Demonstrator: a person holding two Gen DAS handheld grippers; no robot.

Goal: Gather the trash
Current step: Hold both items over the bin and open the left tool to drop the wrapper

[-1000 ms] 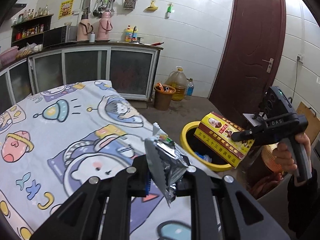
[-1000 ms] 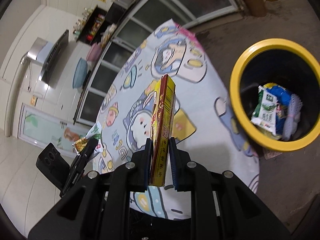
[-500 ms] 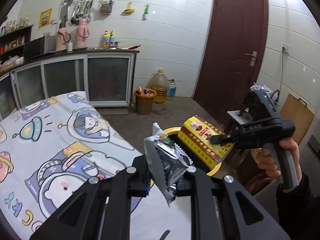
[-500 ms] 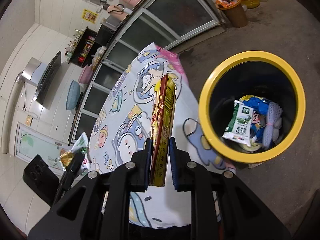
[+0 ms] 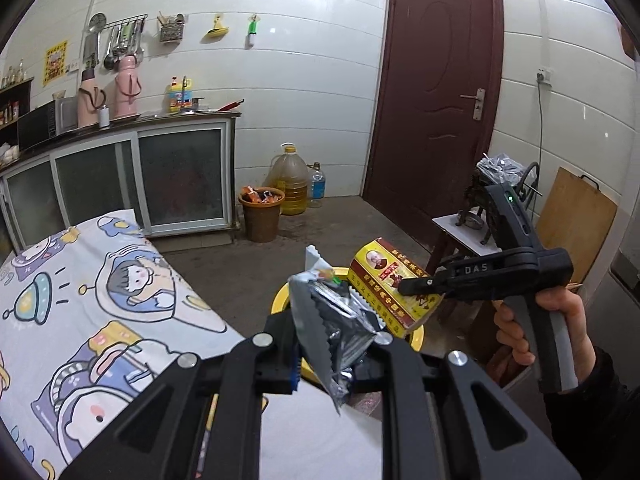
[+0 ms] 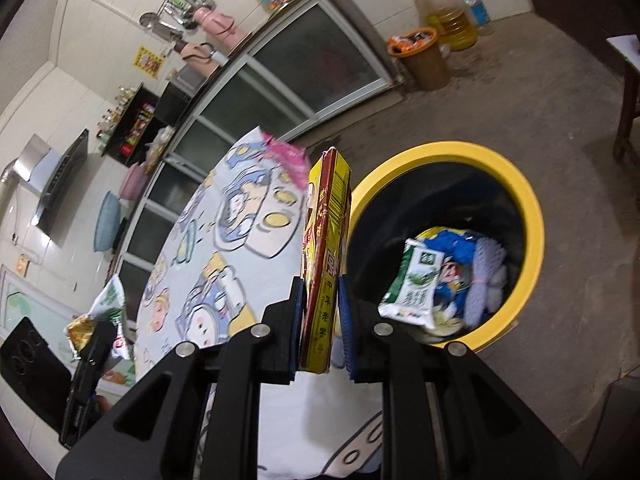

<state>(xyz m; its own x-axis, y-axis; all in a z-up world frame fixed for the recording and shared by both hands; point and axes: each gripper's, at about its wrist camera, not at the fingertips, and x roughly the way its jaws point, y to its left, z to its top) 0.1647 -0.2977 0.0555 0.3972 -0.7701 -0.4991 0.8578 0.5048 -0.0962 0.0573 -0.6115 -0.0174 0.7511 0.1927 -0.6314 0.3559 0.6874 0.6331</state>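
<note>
Jaws of our right gripper [image 6: 322, 312] clamp the yellow box [image 6: 325, 264] edge-on, lower centre of frame, just beside the yellow-rimmed bin [image 6: 532, 216] at right. Left gripper [image 5: 334, 354] pinches the foil wrapper [image 5: 332, 320], bottom centre. We'd carry the box fully over the rim before letting go, then the wrapper. Bin already holds packets. Bench [image 5: 80, 288] with cartoon cloth lower left; concrete floor, white tiled walls, brown door [image 5: 436, 92] upper right.
</note>
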